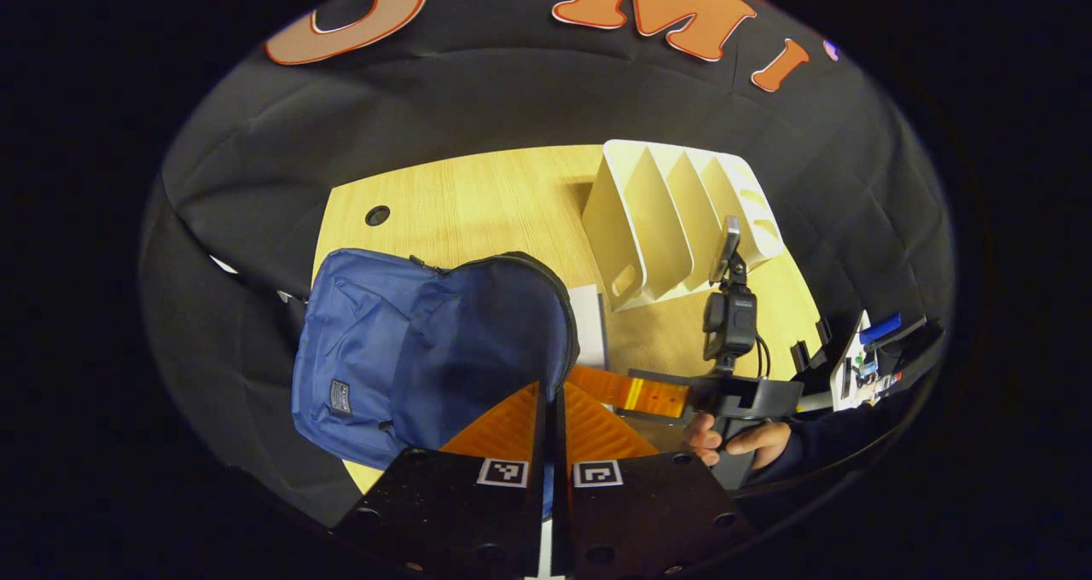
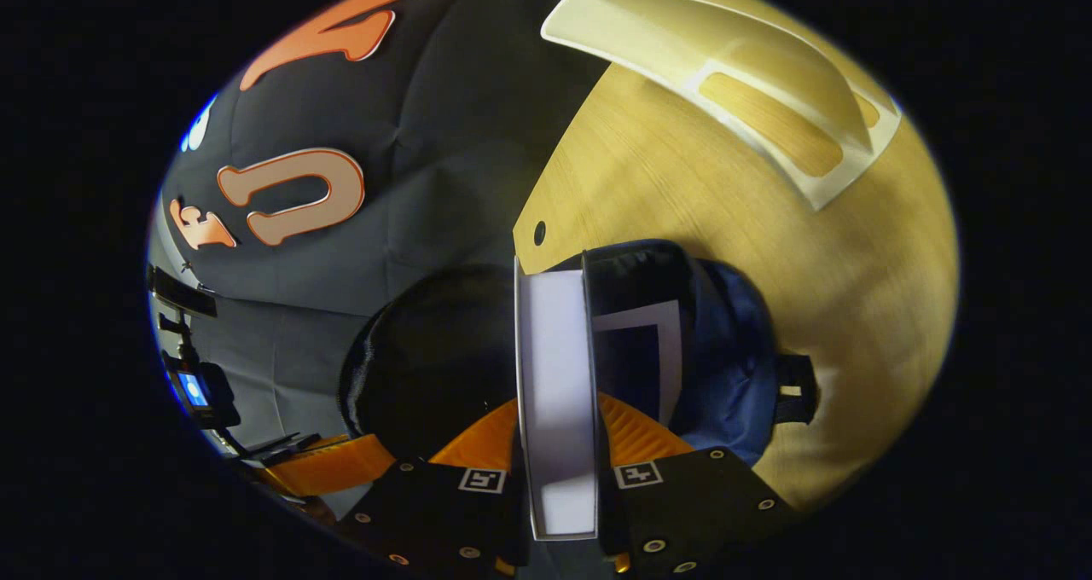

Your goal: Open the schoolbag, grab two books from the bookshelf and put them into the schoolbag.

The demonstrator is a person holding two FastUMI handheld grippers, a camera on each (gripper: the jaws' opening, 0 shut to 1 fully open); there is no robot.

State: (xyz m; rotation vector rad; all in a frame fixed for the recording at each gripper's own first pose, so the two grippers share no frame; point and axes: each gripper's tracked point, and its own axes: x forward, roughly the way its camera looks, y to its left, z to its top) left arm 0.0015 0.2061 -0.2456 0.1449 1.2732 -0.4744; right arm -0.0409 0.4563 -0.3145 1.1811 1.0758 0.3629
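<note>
Right gripper view: book [image 2: 559,392] clamped, over open schoolbag [image 2: 725,367].

A light wooden table [image 1: 478,196] stands against the black cloth wall [image 1: 512,85], which hangs in soft folds behind it and on both sides. A round cable hole [image 1: 377,215] sits near the table's far left corner. The light is dim and warm. Equipment [image 1: 879,350] stands at the far right edge.

Dark sleeve [image 1: 840,437]; square-coded markers top each tool [image 1: 550,431].
</note>
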